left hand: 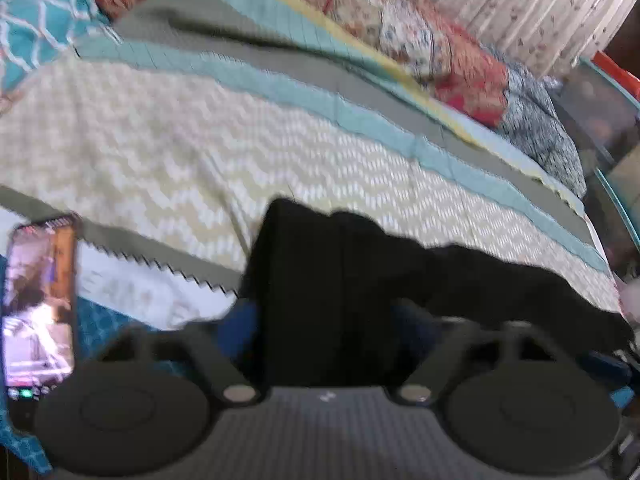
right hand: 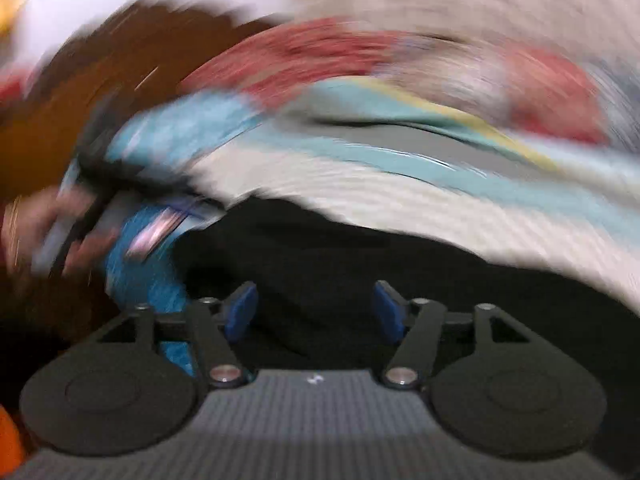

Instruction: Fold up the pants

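The black pants lie bunched on the bed near its front edge. A thick fold of them stands up between the blue pads of my left gripper, filling the gap from pad to pad, so the gripper is shut on that fold. In the heavily blurred right wrist view the pants spread dark across the lower half. My right gripper hovers over them, its blue pads wide apart and nothing clamped between them.
A cream chevron quilt with teal and grey stripes covers the bed. Red floral pillows and a curtain are behind it. A lit phone lies at the left. A blurred hand shows at the left of the right wrist view.
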Tool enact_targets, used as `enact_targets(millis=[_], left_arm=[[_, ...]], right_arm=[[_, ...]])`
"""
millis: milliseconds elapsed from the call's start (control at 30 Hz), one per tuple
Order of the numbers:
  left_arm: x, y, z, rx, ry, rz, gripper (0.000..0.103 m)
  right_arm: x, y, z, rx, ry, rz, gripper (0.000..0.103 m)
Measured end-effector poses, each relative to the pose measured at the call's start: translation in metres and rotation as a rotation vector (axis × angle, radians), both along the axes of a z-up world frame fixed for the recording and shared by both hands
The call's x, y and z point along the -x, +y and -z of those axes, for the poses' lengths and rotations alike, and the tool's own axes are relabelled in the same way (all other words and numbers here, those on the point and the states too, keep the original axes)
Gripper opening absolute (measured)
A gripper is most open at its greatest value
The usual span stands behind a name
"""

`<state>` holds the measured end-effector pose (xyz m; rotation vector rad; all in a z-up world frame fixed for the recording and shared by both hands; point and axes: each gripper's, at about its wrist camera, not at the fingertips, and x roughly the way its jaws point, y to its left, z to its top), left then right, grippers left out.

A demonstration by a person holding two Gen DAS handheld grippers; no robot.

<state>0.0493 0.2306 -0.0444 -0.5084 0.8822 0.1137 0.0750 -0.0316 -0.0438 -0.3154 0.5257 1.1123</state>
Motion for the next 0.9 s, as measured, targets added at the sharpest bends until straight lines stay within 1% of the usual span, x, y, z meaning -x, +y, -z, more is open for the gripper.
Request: enact_targets(millis=[33, 67, 100, 133, 167, 200, 233, 267, 300, 333, 367, 433, 467, 500, 533, 567, 600, 633, 667, 700, 767, 833, 867, 900], left_arm=[[0.0, 0.001, 0.003, 0.001, 0.009, 0.0, 0.045], [0.0, 0.002, 0.003, 0.0, 0.011, -0.001, 0.036], [0.001, 0.004, 0.004, 0.003, 0.009, -0.002, 0.032], [0.0, 0.007, 0.003, 0.012, 0.007, -0.007, 0.021], [0.0, 0.012, 0.0, 0.028, 0.002, -0.015, 0.017], [0.0, 0.016, -0.003, 0.048, -0.01, -0.027, 0.014], [0.0, 0.02, -0.006, 0.066, -0.025, -0.038, 0.013], [0.0, 0.025, -0.01, 0.086, -0.044, -0.05, 0.009], [-0.002, 0.029, -0.015, 0.102, -0.061, -0.06, 0.008], [-0.003, 0.033, -0.019, 0.118, -0.082, -0.066, 0.008], [-0.004, 0.034, -0.023, 0.132, -0.102, -0.068, 0.008], [-0.005, 0.036, -0.033, 0.161, -0.152, -0.07, 0.009], [-0.004, 0.036, -0.037, 0.168, -0.172, -0.076, 0.011], [-0.002, 0.036, -0.04, 0.175, -0.192, -0.073, 0.017], [0.001, 0.036, -0.043, 0.189, -0.211, -0.071, 0.022], [0.003, 0.036, -0.045, 0.203, -0.224, -0.073, 0.037], [0.007, 0.036, -0.046, 0.23, -0.236, -0.075, 0.062], [0.011, 0.036, -0.046, 0.254, -0.239, -0.079, 0.073], [0.014, 0.036, -0.045, 0.279, -0.239, -0.089, 0.089], [0.017, 0.036, -0.044, 0.301, -0.24, -0.094, 0.093], [0.02, 0.035, -0.041, 0.356, -0.228, -0.097, 0.094], [0.022, 0.036, -0.035, 0.447, -0.224, -0.105, 0.094], [0.022, 0.035, -0.033, 0.488, -0.227, -0.106, 0.096], [0.02, 0.033, -0.031, 0.511, -0.227, -0.106, 0.098]], right_arm=[[0.006, 0.018, 0.0, 0.022, -0.049, -0.064, 0.073], [0.011, 0.038, 0.0, 0.039, -0.092, -0.135, 0.074], [0.013, 0.052, -0.001, 0.048, -0.116, -0.184, 0.074], [0.012, 0.062, 0.0, 0.055, -0.13, -0.217, 0.075], [0.01, 0.076, 0.002, 0.078, -0.145, -0.246, 0.076], [0.003, 0.085, 0.008, 0.119, -0.153, -0.266, 0.076], [-0.002, 0.095, 0.017, 0.184, -0.16, -0.29, 0.072], [-0.006, 0.099, 0.022, 0.228, -0.171, -0.3, 0.052], [-0.012, 0.1, 0.03, 0.27, -0.195, -0.289, 0.032], [-0.017, 0.101, 0.033, 0.287, -0.214, -0.255, 0.01], [-0.024, 0.096, 0.029, 0.256, -0.226, -0.215, 0.009], [-0.031, 0.086, 0.014, 0.152, -0.283, -0.085, 0.009], [-0.036, 0.084, 0.006, 0.1, -0.324, -0.003, 0.009], [-0.042, 0.077, -0.001, 0.042, -0.329, 0.074, 0.009], [-0.05, 0.072, -0.007, -0.005, -0.305, 0.132, 0.009], [-0.058, 0.07, -0.008, -0.028, -0.283, 0.168, 0.009], [-0.064, 0.068, -0.008, -0.036, -0.269, 0.19, 0.009], [-0.069, 0.065, -0.005, -0.038, -0.254, 0.205, 0.009], [-0.07, 0.07, -0.002, -0.036, -0.238, 0.208, 0.009], [-0.071, 0.073, 0.001, -0.031, -0.228, 0.206, 0.009], [-0.067, 0.078, 0.005, -0.018, -0.232, 0.199, 0.009], [-0.065, 0.082, 0.007, -0.011, -0.242, 0.186, 0.009], [-0.054, 0.08, 0.006, -0.011, -0.248, 0.181, 0.009], [-0.05, 0.085, 0.005, -0.012, -0.255, 0.177, 0.009]])
